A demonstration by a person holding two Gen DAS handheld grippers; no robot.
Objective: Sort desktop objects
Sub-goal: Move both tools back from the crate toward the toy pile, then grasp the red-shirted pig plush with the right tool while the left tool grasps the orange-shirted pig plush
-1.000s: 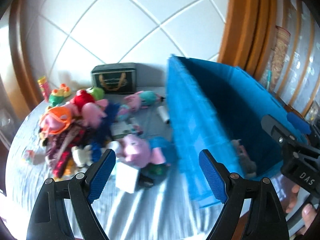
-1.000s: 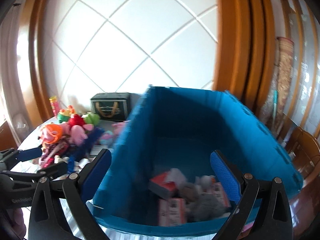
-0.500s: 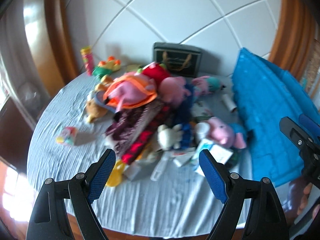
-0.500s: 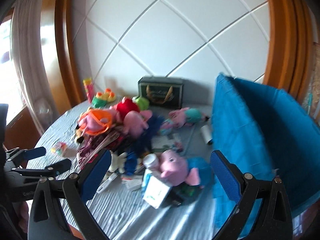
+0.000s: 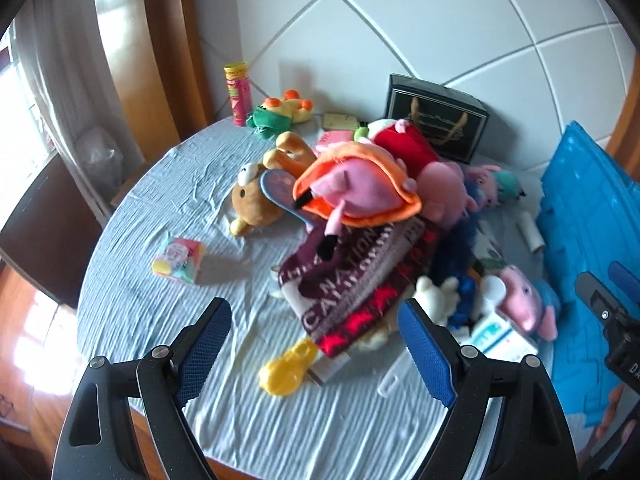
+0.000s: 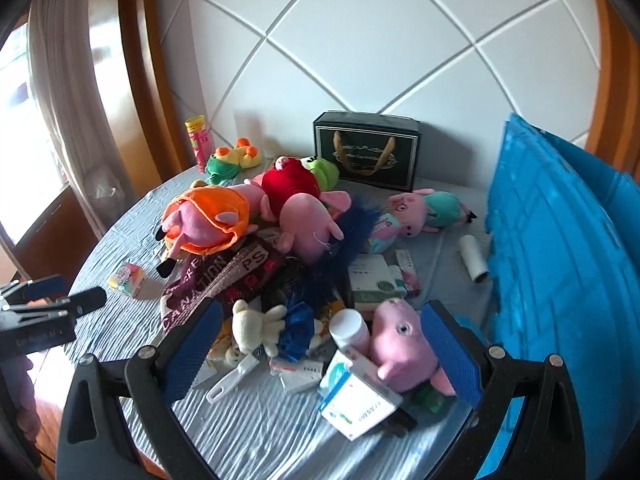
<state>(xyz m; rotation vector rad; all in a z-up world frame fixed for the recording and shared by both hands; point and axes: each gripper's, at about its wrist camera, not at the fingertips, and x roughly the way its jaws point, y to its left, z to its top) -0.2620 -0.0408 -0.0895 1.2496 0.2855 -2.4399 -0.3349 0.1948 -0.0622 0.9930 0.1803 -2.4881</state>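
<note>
Both views have swung away from the blue bin and now look down on the pile of toys on the desk.

Left wrist view: the left gripper hangs released and empty above the near edge of the maroon lettered scarf, with a yellow plastic piece just beside it. The scarf runs under the orange-hooded pig plush and other toys, so pulling it could drag or topple the heap. The blue bin stands at the right edge of the desk.

Right wrist view: the right gripper is also spread wide, holding nothing, over a white bottle, a small white plush and a pink pig plush leaning on a white box. Closing here may catch two things at once, or nudge the box toward the near edge of the desk.
</note>
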